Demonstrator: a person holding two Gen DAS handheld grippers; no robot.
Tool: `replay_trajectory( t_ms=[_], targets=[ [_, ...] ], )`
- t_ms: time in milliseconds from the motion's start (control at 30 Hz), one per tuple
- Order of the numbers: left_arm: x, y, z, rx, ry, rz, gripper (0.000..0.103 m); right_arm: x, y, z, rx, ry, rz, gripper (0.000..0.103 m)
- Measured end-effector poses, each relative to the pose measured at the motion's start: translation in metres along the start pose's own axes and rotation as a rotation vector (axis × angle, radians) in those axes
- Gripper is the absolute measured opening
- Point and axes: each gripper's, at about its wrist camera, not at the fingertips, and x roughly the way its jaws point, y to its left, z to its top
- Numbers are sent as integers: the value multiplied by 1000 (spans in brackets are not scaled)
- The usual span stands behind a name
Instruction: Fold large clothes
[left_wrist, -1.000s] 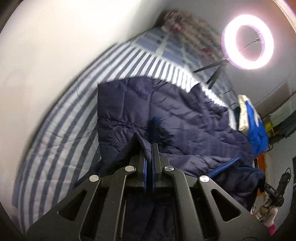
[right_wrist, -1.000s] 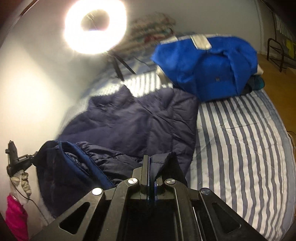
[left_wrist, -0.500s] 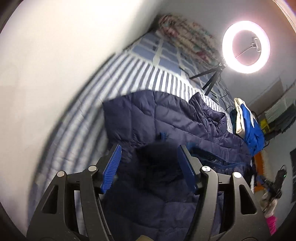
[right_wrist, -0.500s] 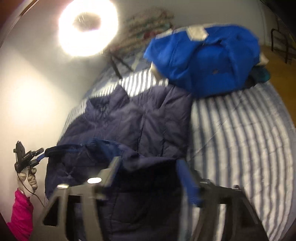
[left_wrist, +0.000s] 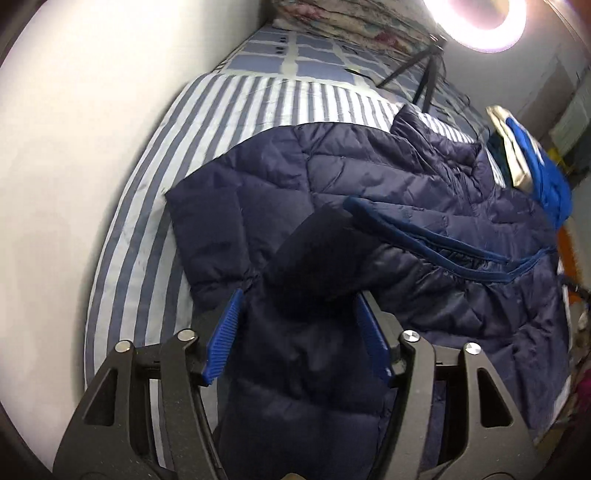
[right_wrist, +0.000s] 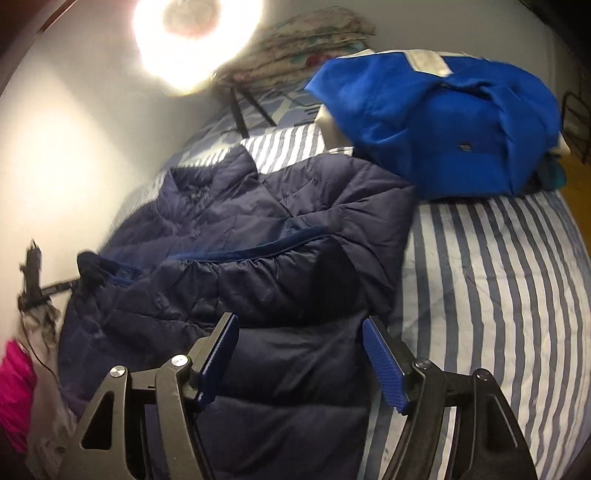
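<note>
Both grippers have let go since a second ago: each was clamped on the hem of the navy quilted puffer jacket (left_wrist: 388, 177), and now the folded-over lower part lies dropped across the jacket's body on the blue-and-white striped bed (left_wrist: 258, 99). The left gripper (left_wrist: 297, 334) is released, its jaws drawing in again with a dark fold of jacket between the pads but not pressed. The right gripper (right_wrist: 301, 360) stands wide apart above the jacket (right_wrist: 280, 221), gripping nothing. I judge the bottom-to-top fold is laid down, and what remains is tidying or a further fold.

Count: one navy jacket, one bright blue garment (right_wrist: 436, 122) heaped at the far end of the bed (right_wrist: 498, 295), one glowing ring light (right_wrist: 195, 40), one folded floral quilt (right_wrist: 303, 40), two grippers.
</note>
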Motion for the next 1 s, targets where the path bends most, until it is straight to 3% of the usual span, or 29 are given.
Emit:
replay_trajectory(
  t_ms=[67, 133, 167, 267, 300, 333, 367, 467, 533, 567, 600, 667, 767, 867, 1000],
  targets=[
    [4, -6, 3, 26, 1, 18, 37, 7, 2, 4, -18, 7, -18, 63],
    [8, -9, 4, 36, 9, 34, 20, 13, 0, 7, -17, 27, -32, 38],
    [10, -9, 4, 46, 11, 46, 12, 16, -1, 8, -16, 36, -39, 36],
    [10, -8, 4, 53, 6, 42, 9, 17, -1, 10, -43, 43, -57, 36],
    [9, -7, 3, 53, 1, 40, 9, 16, -1, 11, -54, 36, -76, 44],
    [8, -6, 3, 50, -3, 39, 8, 17, -2, 13, -57, 36, -86, 65],
    [8, -4, 4, 42, -2, 35, 6, 18, -3, 15, -56, 32, -99, 71],
    [7, -3, 4, 32, -6, 23, 6, 26, -1, 20, -63, 38, -97, 61],
    [2, -7, 4, 64, -28, 44, 6, 33, 3, 21, -72, 56, -89, 48],
    [-1, -8, 5, 66, -32, 49, 12, 36, 6, 21, -83, 61, -94, 44],
    [-1, -8, 6, 60, -29, 42, 31, 37, 8, 21, -92, 68, -93, 37],
    [-5, -8, 10, 53, -67, 44, 55, 37, 9, 20, -102, 67, -99, 31],
    [4, -12, 20, 62, -57, 37, 58, 35, 7, 20, -101, 63, -111, 19],
    [22, -17, 24, 78, -12, 89, 6, 34, 8, 19, -103, 60, -129, 7],
    [12, -20, 21, 72, -48, 93, 2, 24, 17, 18, -136, 41, -174, 2]
  ],
)
